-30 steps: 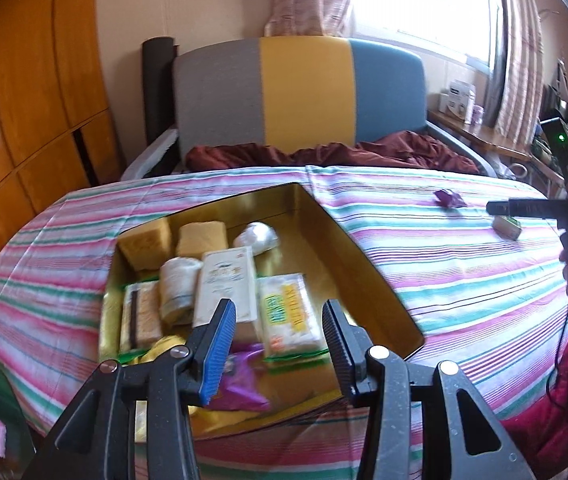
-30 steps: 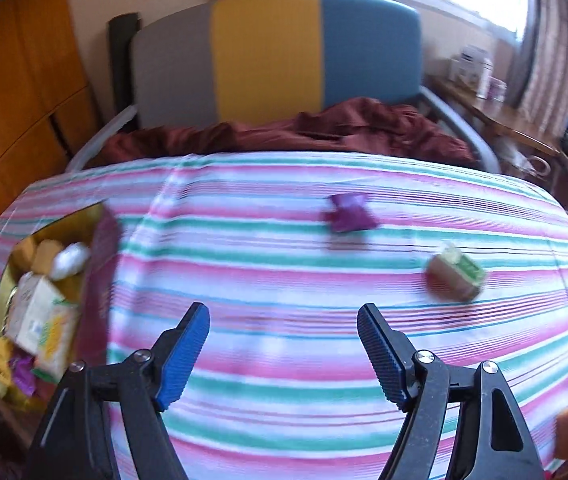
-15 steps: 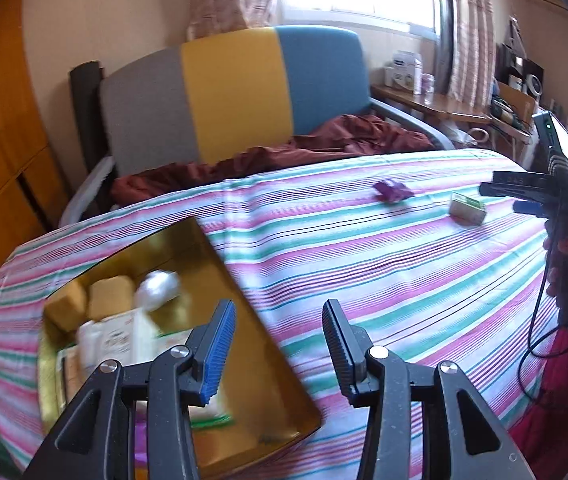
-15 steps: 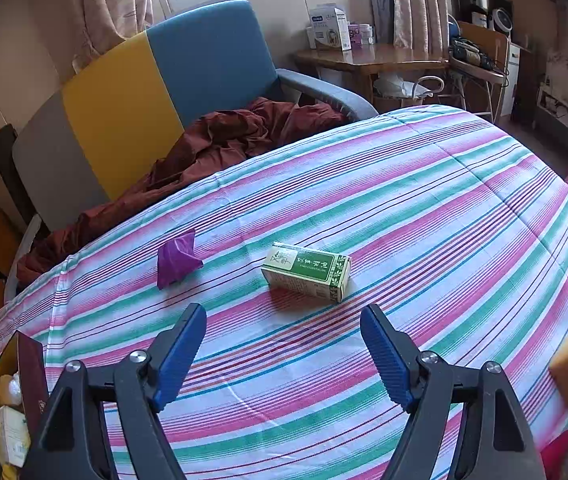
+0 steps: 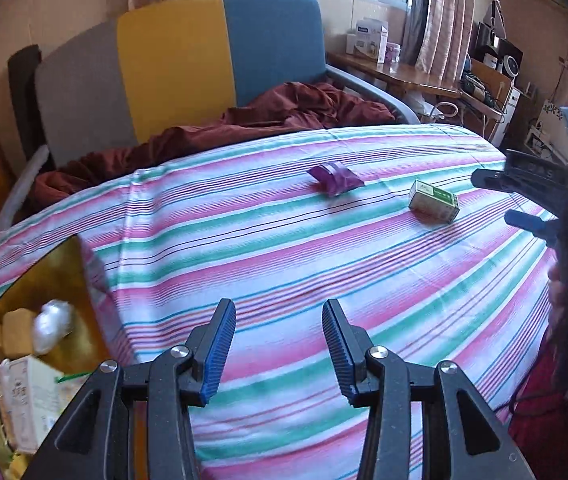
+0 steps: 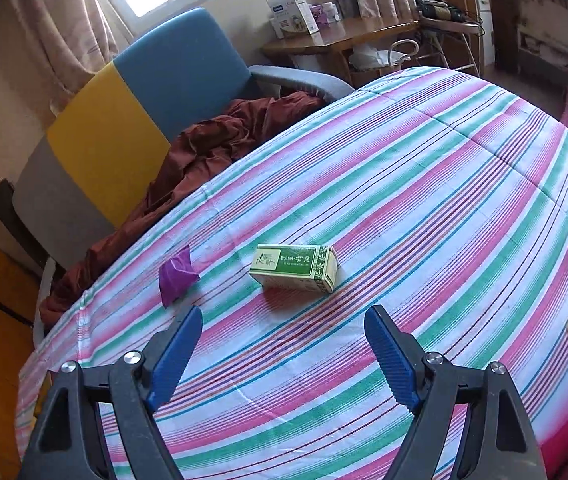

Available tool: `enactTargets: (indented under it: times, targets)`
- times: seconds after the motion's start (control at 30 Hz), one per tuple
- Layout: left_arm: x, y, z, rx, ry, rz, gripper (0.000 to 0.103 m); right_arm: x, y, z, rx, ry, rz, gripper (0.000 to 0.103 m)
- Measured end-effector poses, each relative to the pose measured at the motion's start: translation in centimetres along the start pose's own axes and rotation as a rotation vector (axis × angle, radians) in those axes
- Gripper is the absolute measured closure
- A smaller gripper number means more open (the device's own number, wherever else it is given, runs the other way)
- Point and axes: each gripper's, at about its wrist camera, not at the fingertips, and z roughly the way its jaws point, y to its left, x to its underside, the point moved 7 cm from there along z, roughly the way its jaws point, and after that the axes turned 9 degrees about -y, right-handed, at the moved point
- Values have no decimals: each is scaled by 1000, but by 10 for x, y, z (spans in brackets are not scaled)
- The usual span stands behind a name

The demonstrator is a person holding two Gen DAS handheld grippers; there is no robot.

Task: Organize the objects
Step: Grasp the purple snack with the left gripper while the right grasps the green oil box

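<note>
- Looking along our left gripper point(image 5: 279, 346), jaws apart and empty, we see the gold tin point(image 5: 50, 268) far left; swinging back could clip its wall.
- Our right gripper point(image 6: 284, 354), jaws just widened, empty, faces the green box point(image 6: 295, 267); closing early would shove it toward the purple packet point(image 6: 176, 277).

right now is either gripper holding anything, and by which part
Nothing is held. The left gripper and right gripper both stand open over the striped cloth; the green box lies untouched ahead of the right one.

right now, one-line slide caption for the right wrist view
Right tool, empty and opening, faces the green box beside a purple packet on the striped cloth.
</note>
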Motion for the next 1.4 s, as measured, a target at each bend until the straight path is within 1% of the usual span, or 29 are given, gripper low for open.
enactTargets:
  times: [0.13, 0.23, 0.3, 0.37, 0.43, 0.57, 0.63, 0.7, 0.87, 0.97, 1.0, 1.03, 1.07, 1.13, 1.2, 1.33, 1.4]
  targets:
    - [-17, -13, 31, 36, 37, -14, 58, -7, -8, -6, -17, -27, 67, 17]
    - [-30, -22, 57, 56, 56, -19, 58, -7, -13, -4, -37, -11, 116, 17]
    - [-38, -30, 73, 84, 70, -28, 58, -6, -14, -2, -47, 2, 132, 17]
    - [-46, -36, 90, 130, 92, -80, 57, -5, -13, -1, -63, 13, 141, 17]
    - [-54, -37, 104, 149, 107, -137, 55, -5, -12, -1, -77, 17, 144, 17]
    - [-76, -41, 134, 145, 101, -192, 54, -5, -10, -3, -96, 13, 152, 16]
    - [-86, -46, 147, 145, 96, -198, 47, -5, -10, -3, -105, 17, 158, 15]
    - [-94, -48, 164, 132, 98, -210, 45, -3, -9, -2, -116, 27, 161, 15]
    - [-100, -54, 204, 91, 143, -220, 44, 2, -5, 2, -142, 58, 167, 14]
    - [-102, -56, 221, 67, 159, -214, 45, 4, -4, 6, -149, 73, 170, 14]
    - [-102, -57, 223, 60, 152, -197, 48, 5, -4, 6, -151, 76, 173, 14]
    - [-102, -58, 222, 46, 140, -169, 62, 5, -4, 6, -150, 76, 171, 14]
    - [-100, -59, 219, 41, 131, -149, 65, 5, -4, 7, -147, 75, 165, 14]
    - [-92, -62, 211, 64, 121, -125, 65, 4, -4, 8, -151, 78, 162, 14]
    - [-82, -63, 200, 70, 110, -93, 66, 4, -4, 8, -154, 79, 162, 14]
    - [-50, -64, 166, 79, 109, -46, 66, 2, -6, 8, -149, 69, 175, 14]
    - [-30, -62, 146, 67, 104, -24, 66, 2, -8, 8, -147, 68, 179, 14]
